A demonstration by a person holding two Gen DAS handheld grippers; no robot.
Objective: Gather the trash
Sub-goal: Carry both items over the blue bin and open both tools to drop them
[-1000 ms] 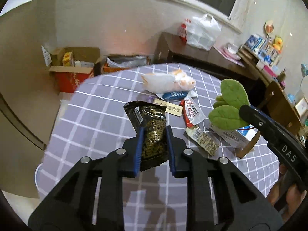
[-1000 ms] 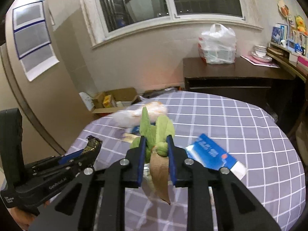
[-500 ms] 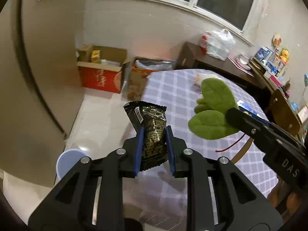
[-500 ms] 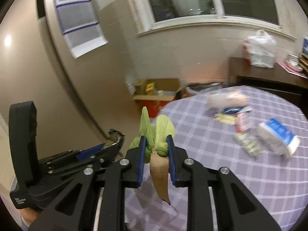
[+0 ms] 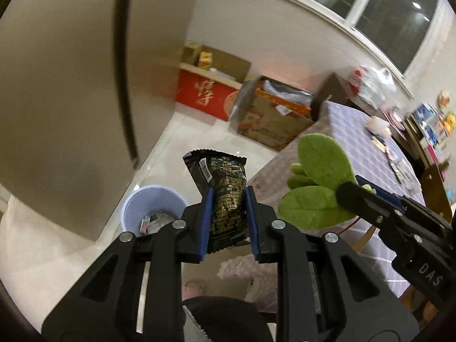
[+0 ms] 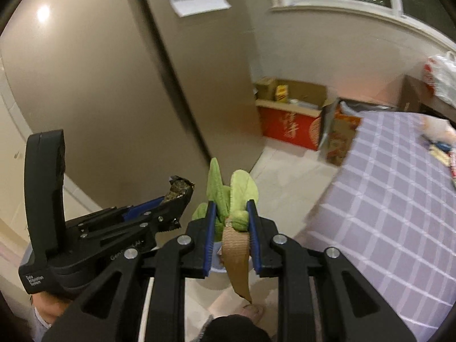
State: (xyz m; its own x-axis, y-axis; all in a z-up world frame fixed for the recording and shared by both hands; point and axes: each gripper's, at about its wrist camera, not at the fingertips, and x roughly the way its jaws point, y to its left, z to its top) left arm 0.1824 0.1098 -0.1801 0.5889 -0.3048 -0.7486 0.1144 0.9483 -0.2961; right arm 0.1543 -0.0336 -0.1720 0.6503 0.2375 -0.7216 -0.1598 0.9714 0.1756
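In the left wrist view, the left tongs point(image 5: 227, 222) are clamping a dark snack wrapper point(image 5: 223, 196) above the floor, just right of the pale bin point(image 5: 134, 209) (carrying step). In the right wrist view, the right tongs point(image 6: 231, 236) are pinching a green plush sprout point(image 6: 228, 196); next, each needs centring over the bin before release.

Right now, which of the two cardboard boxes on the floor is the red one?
The red box stands farther from the table, by the wall, open flaps on top. The brown printed box beside it stands right against the table's edge.
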